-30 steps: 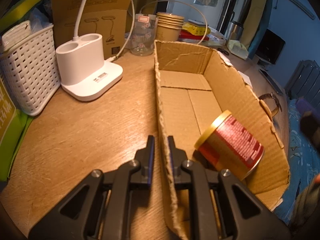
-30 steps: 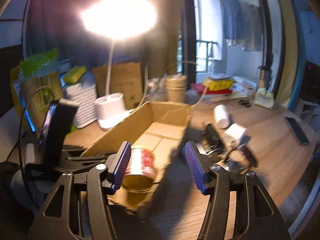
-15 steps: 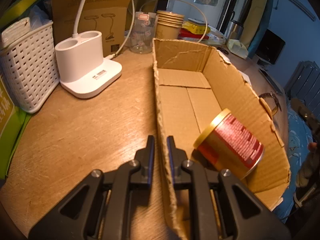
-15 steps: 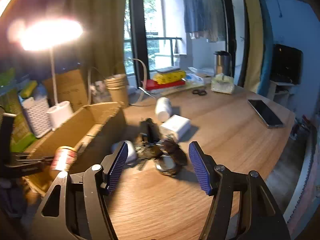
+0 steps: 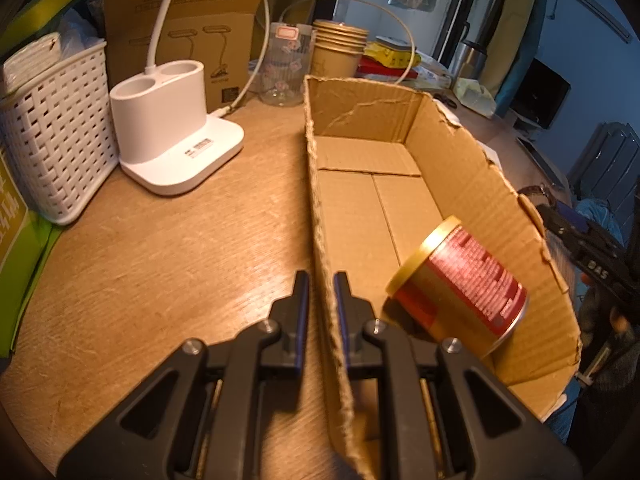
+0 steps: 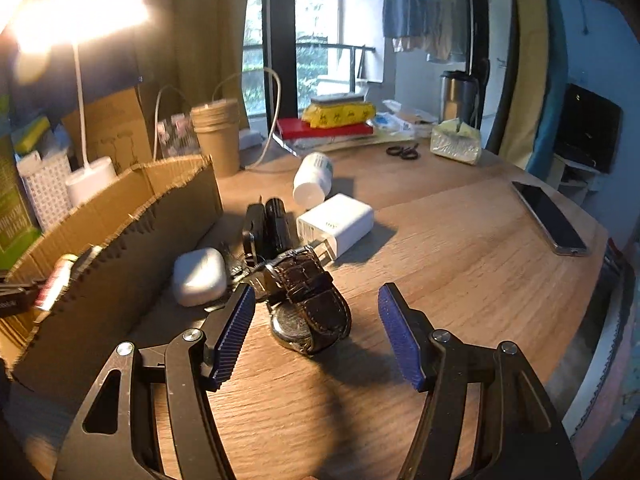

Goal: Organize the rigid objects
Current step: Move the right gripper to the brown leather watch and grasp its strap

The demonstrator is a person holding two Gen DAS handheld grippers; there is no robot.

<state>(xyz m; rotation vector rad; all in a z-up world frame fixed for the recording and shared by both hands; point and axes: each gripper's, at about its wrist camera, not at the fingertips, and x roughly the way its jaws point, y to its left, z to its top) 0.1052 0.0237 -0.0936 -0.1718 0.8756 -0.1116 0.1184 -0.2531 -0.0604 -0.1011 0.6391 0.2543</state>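
My left gripper (image 5: 321,280) is shut on the left wall of the open cardboard box (image 5: 318,208). A red can with a gold lid (image 5: 460,280) lies tilted inside the box near its front right wall. My right gripper (image 6: 316,308) is open and empty, low over the table. Just ahead of it lies a brown leather watch (image 6: 310,304). Behind the watch are a white earbud case (image 6: 200,276), a black key fob (image 6: 268,226), a white charger (image 6: 336,224) and a white pill bottle (image 6: 314,178). The box (image 6: 120,216) stands to their left.
A white lamp base (image 5: 176,140), a white woven basket (image 5: 52,148), a glass jar (image 5: 286,64) and stacked paper cups (image 5: 338,54) stand behind the box. A phone (image 6: 548,218), scissors (image 6: 404,151) and books (image 6: 328,126) lie on the right of the table.
My right gripper has swung right, away from the box, and come down close to the watch and small items. My left gripper still holds the box wall; the can has not moved.
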